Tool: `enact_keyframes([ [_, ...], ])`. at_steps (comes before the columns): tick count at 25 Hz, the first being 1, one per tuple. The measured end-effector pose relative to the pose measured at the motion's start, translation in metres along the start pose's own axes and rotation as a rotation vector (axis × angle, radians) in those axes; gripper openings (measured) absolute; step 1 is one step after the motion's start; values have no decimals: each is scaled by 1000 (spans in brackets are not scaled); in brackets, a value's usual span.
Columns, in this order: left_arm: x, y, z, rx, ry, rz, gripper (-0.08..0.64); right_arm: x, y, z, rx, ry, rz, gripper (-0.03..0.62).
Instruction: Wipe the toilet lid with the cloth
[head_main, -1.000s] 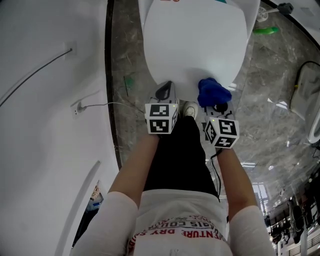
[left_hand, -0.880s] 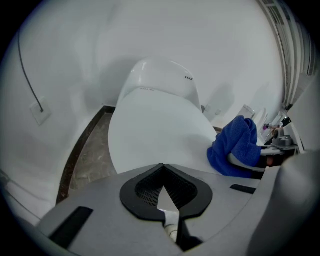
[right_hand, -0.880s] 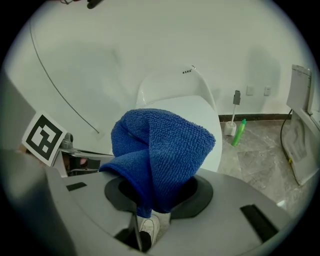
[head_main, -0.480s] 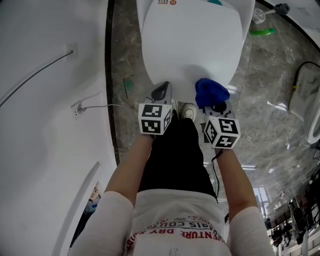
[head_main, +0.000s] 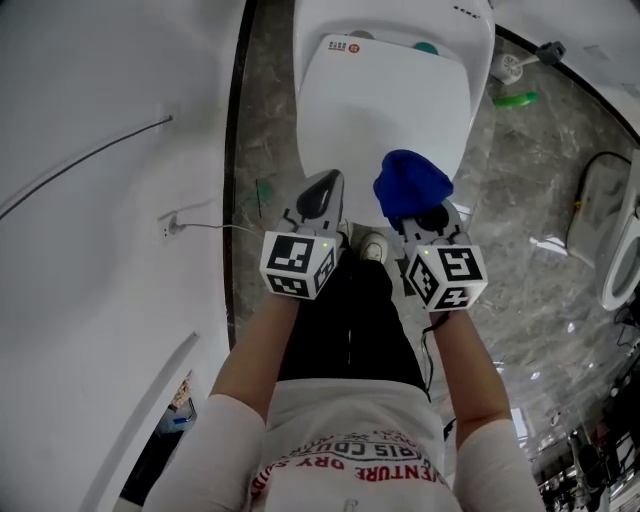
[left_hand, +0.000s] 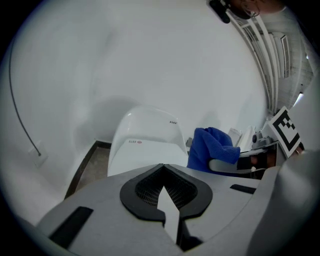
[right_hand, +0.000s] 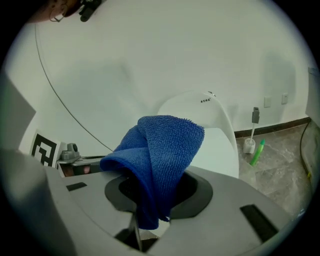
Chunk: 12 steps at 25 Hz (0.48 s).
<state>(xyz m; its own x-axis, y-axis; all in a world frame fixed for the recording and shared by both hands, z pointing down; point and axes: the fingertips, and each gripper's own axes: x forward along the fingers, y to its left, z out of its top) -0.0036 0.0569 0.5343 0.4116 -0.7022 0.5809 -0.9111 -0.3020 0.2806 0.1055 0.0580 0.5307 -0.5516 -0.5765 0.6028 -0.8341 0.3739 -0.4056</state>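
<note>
The white toilet lid (head_main: 385, 100) is down, straight ahead of me. A blue cloth (head_main: 410, 185) hangs bunched from my right gripper (head_main: 418, 212), which is shut on it just over the lid's near right edge. In the right gripper view the blue cloth (right_hand: 160, 160) droops out of the shut jaws with the toilet lid (right_hand: 220, 150) behind. My left gripper (head_main: 322, 195) is shut and holds nothing, at the lid's near left edge. From the left gripper view I see the toilet lid (left_hand: 145, 155) ahead and the blue cloth (left_hand: 210, 147) to the right.
A white wall (head_main: 110, 200) with a thin cable runs along the left. Grey marble floor (head_main: 520, 200) surrounds the toilet. A toilet brush (head_main: 515, 65) and a green bottle (head_main: 515, 99) lie at the right rear. My shoe (head_main: 374, 246) sits below the lid's front.
The view has tilted so more of the toilet's back shows. Both grippers have shifted slightly, the right one lifting the cloth a little further over the lid's front edge.
</note>
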Motion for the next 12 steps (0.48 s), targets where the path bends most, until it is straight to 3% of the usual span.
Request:
enact_keyframes([
  [4,1,16,18,-38,-36,10,6,23,7,19,52,9,11,98],
  [8,18,42,22,-40,-27,-8,6,66,13,31,7,41,8,97],
  [12,35,81,54,-24,-75,-19,6,116,18,53,-2,78,0,94],
])
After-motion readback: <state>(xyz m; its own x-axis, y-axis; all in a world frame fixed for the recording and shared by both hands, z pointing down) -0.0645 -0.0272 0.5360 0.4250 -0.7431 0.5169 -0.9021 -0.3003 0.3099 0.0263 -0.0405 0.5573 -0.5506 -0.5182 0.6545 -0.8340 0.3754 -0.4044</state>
